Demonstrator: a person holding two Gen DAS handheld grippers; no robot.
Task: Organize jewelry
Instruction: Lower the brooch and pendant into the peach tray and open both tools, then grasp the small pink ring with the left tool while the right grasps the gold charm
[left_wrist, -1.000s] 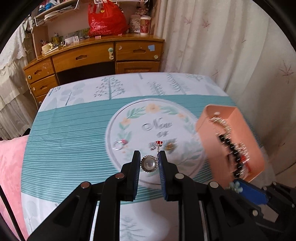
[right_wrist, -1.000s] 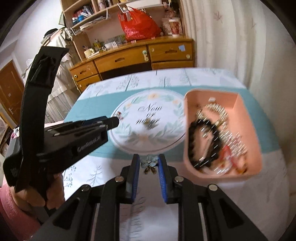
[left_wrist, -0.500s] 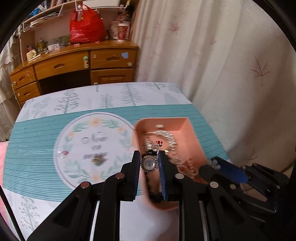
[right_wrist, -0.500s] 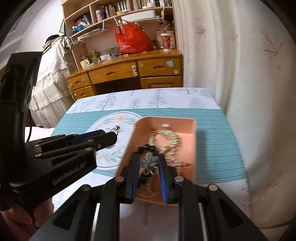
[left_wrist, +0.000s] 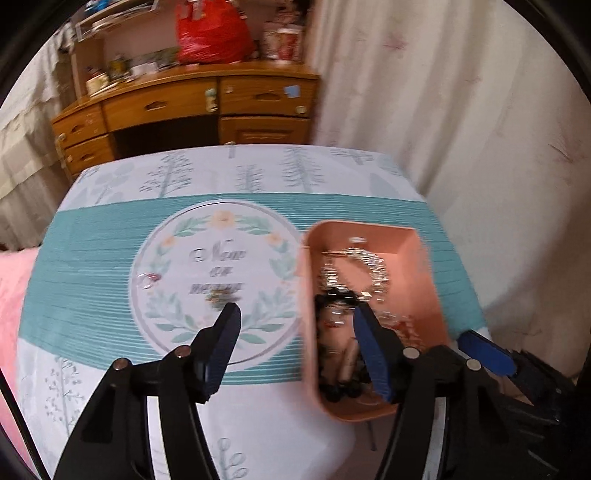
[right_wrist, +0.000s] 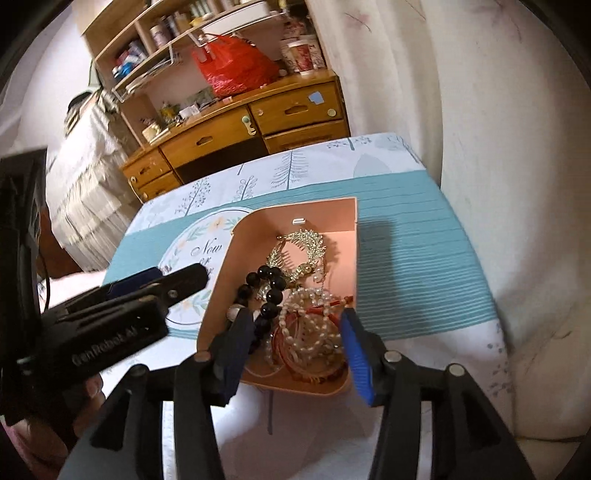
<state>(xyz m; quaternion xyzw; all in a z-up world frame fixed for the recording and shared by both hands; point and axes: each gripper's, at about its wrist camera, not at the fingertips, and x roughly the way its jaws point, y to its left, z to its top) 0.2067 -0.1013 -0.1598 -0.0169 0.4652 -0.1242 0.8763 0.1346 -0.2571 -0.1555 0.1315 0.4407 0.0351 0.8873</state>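
A pink box at the table's right side holds several pieces: a gold comb, a black bead bracelet, pearl strands. My left gripper is open and empty, its jaws straddling the box's left wall. My right gripper is open and empty, just above the near end of the box. A ring and a small brooch lie on the cloth's round emblem.
The table carries a teal and white cloth. A curtain hangs close on the right. A wooden desk with a red bag stands behind. My left gripper's body shows in the right wrist view.
Both grippers have opened. The pearl brooch has left my left gripper and the blue flower piece has left my right gripper; both jaws hang by the box.
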